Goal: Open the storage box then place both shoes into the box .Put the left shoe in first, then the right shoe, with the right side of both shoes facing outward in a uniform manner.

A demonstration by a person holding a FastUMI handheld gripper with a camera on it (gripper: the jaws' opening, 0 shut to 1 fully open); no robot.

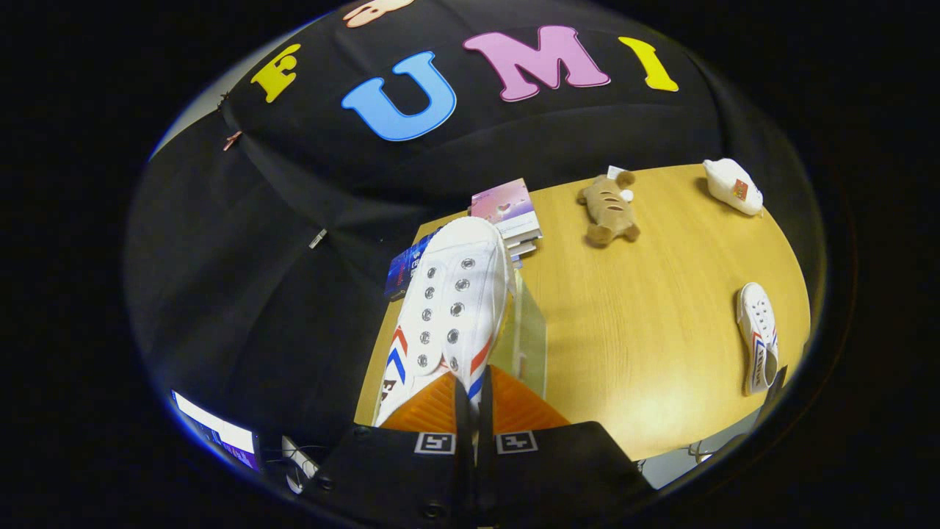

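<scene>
The tongs, nearly closed, pinch the rim of 1 white shoe held above the desk edge beside 1 clear box, with 1 stack of books, 1 plush toy, 1 white bottle and 1 second shoe lying well apart.

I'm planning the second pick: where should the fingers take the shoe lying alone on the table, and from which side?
Grip the second shoe at its collar wall by the open mouth, coming from above: it lies sole-down with clear table around it. The gripper is shut on the first shoe.
</scene>
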